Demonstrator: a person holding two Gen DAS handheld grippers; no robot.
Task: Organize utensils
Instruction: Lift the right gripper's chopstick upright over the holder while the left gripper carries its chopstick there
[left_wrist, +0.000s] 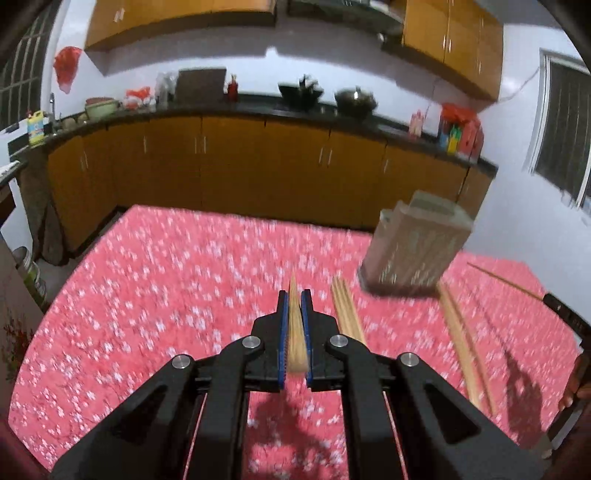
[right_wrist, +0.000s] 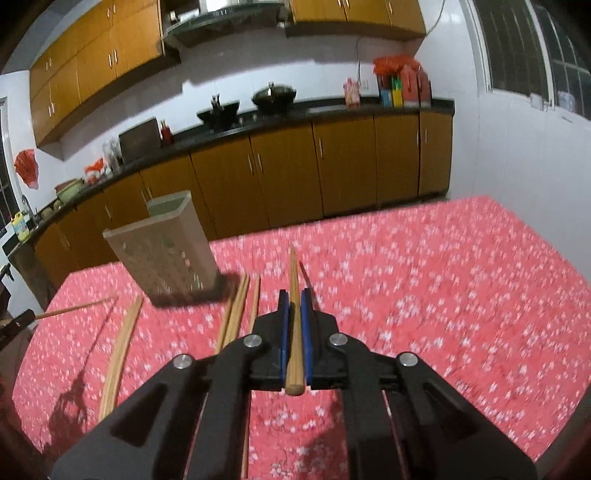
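On tablecloth (right_wrist: 443, 277) | 1 holder (right_wrist: 166, 251) | each tongs (left_wrist: 294, 306) (right_wrist: 294, 306) grips 1 chopstick (right_wrist: 294, 325)

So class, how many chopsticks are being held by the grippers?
2: one chopstick in the left gripper, another in the right gripper. Blur may hide more; loose chopsticks lie on the table.

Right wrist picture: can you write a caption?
Hand-held gripper clamps one chopstick above the red cloth, holder nearby.
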